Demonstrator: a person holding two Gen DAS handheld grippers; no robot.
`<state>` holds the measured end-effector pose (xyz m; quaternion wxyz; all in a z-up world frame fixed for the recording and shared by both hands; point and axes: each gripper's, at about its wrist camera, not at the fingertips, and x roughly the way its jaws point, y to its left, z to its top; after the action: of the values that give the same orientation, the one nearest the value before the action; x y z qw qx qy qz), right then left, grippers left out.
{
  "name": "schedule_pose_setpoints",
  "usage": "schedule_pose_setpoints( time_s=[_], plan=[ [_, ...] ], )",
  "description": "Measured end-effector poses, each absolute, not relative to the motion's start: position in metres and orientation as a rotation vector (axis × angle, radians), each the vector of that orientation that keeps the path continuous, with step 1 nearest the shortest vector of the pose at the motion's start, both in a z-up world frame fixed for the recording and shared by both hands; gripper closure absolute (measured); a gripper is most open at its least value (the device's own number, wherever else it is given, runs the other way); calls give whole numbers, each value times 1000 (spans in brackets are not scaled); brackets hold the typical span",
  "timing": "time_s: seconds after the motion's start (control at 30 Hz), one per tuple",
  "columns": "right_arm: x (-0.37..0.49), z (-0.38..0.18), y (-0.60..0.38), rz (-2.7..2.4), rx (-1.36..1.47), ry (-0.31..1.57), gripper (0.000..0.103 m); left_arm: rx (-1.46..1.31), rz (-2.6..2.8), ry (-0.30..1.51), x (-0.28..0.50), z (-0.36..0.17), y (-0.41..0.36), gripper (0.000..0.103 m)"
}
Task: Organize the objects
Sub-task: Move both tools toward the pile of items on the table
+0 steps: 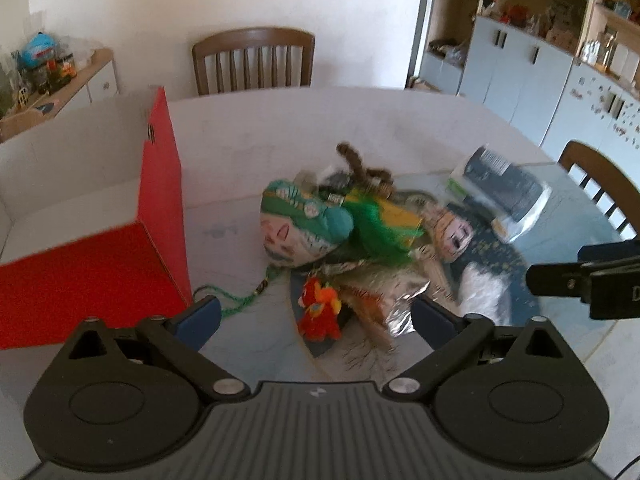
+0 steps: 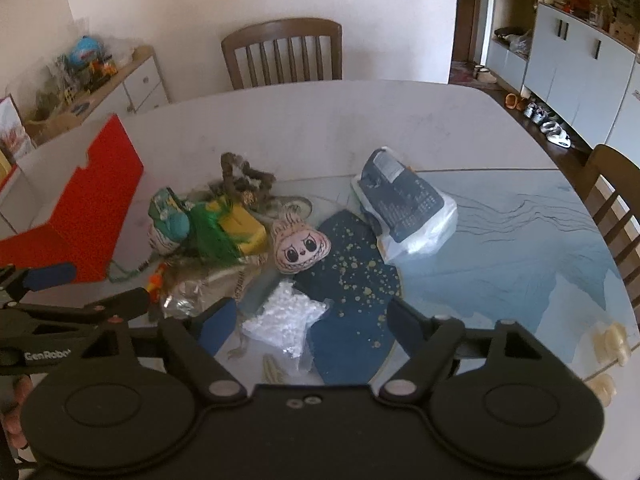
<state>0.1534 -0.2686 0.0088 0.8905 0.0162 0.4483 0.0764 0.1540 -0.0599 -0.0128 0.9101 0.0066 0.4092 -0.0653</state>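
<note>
A heap of toys [image 2: 224, 232] lies mid-table, left of a bagged calculator [image 2: 404, 204]. The right gripper [image 2: 312, 320] hangs released over a clear bag [image 2: 284, 320] at the heap's near edge. The left gripper [image 1: 316, 312], also released, straddles a red plush [image 1: 320, 312]. A red box [image 1: 100, 264] stands left.

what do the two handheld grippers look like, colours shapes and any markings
Both are matte black plastic. The left gripper has two round housings, silver pivot pins, angled linkage arms and blue pads on its fingers. The right gripper has the same build, with blue-padded fingers. White "GenRobot" lettering shows on the left one's side in the right wrist view.
</note>
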Motion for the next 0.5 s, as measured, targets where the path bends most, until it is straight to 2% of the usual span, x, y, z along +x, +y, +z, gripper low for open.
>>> schedule_pose_setpoints(
  time_s=[0.07, 0.23, 0.5],
  plan=[
    [158, 2, -269, 160, 29, 944, 27, 21, -135, 861, 159, -19, -60, 14],
    [167, -15, -269, 168, 41, 968, 32, 0, -131, 879, 165, -29, -59, 15],
    [180, -35, -258, 211, 49, 1018, 44, -61, -196, 920, 170, -32, -57, 37]
  ],
)
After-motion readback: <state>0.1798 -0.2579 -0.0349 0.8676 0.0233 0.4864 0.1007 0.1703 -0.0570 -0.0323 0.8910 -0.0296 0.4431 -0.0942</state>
